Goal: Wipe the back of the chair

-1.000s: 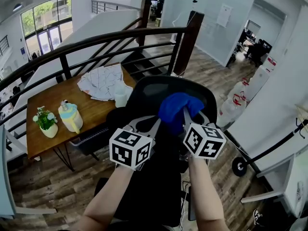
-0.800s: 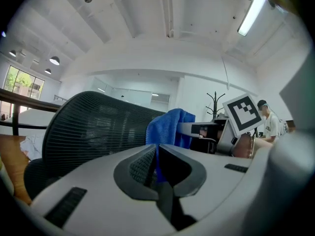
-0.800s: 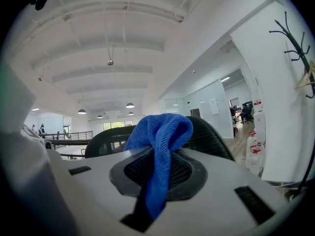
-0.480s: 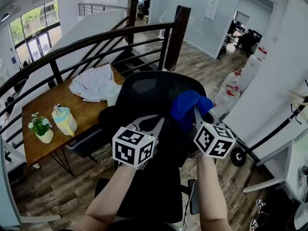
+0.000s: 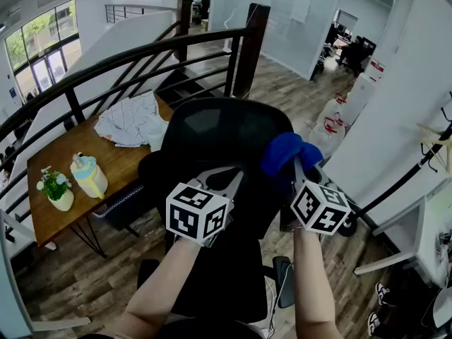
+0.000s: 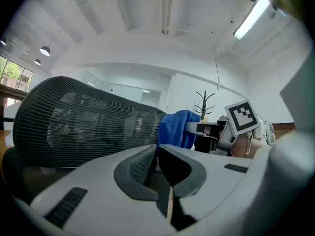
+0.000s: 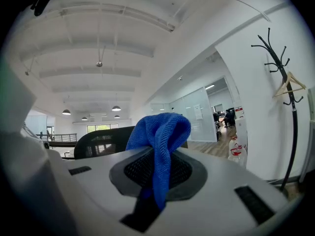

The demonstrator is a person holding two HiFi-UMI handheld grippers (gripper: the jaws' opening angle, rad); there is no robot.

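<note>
Head view, items by size.

- Black stair railing (image 5: 127,62), curving behind everything.
- Wooden table (image 5: 120,164), left of the chair, carrying a crumpled striped cloth (image 5: 131,122), a yellow-and-blue jug (image 5: 88,175) and a small potted plant (image 5: 55,188).
- Office chair (image 5: 212,136), black mesh back, directly ahead of both arms and partly hiding the table's near corner.
- Blue microfibre cloth (image 5: 288,150), bunched at the back's upper right edge.
- Right gripper (image 5: 296,162), jaws clamped on the blue cloth.
- Left gripper (image 5: 233,175), jaws closed together with nothing between them, in front of the chair back.
- Wood-plank floor (image 5: 63,281).
- Coat stand (image 7: 285,82) against a white wall.
</note>
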